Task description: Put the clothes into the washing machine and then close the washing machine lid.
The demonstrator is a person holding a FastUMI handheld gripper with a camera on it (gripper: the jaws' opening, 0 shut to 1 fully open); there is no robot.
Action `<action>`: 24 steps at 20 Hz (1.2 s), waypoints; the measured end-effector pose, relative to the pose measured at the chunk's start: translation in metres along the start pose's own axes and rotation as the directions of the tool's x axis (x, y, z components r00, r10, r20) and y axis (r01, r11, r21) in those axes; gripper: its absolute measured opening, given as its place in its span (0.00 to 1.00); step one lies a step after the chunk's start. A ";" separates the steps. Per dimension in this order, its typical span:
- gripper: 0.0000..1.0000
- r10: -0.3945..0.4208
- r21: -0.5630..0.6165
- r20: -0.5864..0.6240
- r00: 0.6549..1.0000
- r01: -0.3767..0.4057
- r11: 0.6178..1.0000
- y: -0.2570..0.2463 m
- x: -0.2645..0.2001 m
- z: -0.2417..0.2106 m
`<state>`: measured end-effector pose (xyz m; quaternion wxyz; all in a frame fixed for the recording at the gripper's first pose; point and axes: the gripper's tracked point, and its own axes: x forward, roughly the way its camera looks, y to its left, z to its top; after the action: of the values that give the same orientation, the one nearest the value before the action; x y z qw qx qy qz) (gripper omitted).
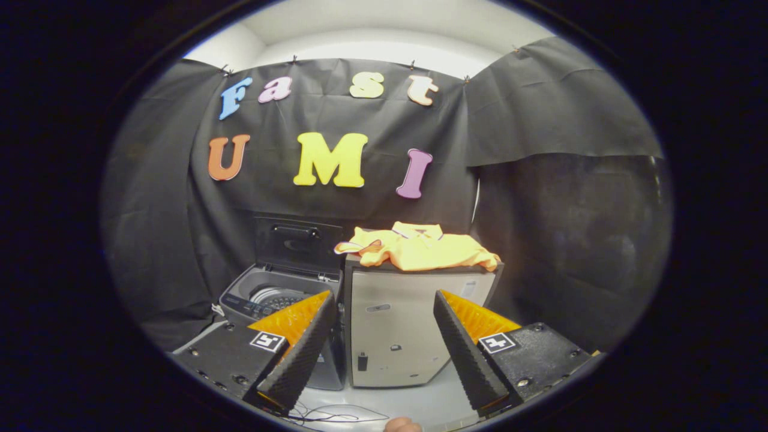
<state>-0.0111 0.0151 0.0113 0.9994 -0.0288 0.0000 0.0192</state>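
Gripper view: my tongs (384, 360) are released, grasping nothing; beyond them, a crumpled yellow-orange shirt (420, 247) rests atop a white cabinet (396, 324), beside the lid-raised grey washing machine (273, 294).

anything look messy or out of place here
The yellow shirt lies crumpled on the white cabinet, one sleeve drooping over its edge toward the washing machine, whose lid stands open. The claw is open, well short of the shirt.

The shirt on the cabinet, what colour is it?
Bright orange-yellow shirt, clearest in the gripper view, beyond the open gripper.
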 end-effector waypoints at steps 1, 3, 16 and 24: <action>1.00 0.003 -0.004 0.000 1.000 -0.003 1.000 0.003 0.000 0.001; 1.00 0.007 -0.006 0.004 1.000 -0.007 1.000 0.005 0.000 0.004; 1.00 0.009 0.026 0.031 0.999 -0.010 1.000 0.016 -0.007 0.014; 1.00 0.003 0.012 0.056 0.998 -0.004 1.000 0.009 0.007 0.032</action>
<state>-0.0044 0.0263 0.0428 0.9991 -0.0222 -0.0277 0.0218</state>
